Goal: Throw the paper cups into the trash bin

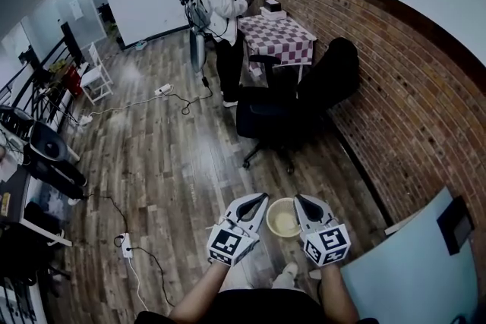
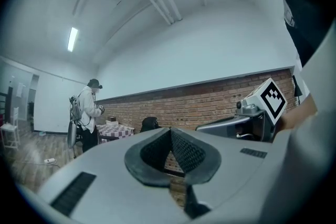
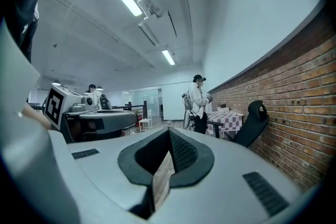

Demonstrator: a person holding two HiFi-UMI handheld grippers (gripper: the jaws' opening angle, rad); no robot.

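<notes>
The left tool [image 2: 170, 132] is seen closed, its ribbed pads met at the tips with nothing clamped between them. The right tool [image 3: 168, 134] is likewise shut on nothing, only floor being glimpsed through the slit below its tips. In the head view the paper cup [image 1: 285, 221] is found between the two tools, mouth upward, its rim touching the inner flank of each, so that it appears to be held squeezed between them above the wooden floor [image 1: 167, 163]. Nothing can be made out in its pale inside. At the lower right a pale blue surface [image 1: 414, 269] is cut off by the frame, with a dark flat object [image 1: 456, 222] resting at its far edge. Further off, a black office chair [image 1: 266, 117] is placed by the brick wall [image 1: 410, 87], and a second surface with a checked cloth [image 1: 279, 38] is attended by a person in a white jacket [image 1: 216, 0]. A power strip [image 1: 126, 245] and cables are laid across the floor.
</notes>
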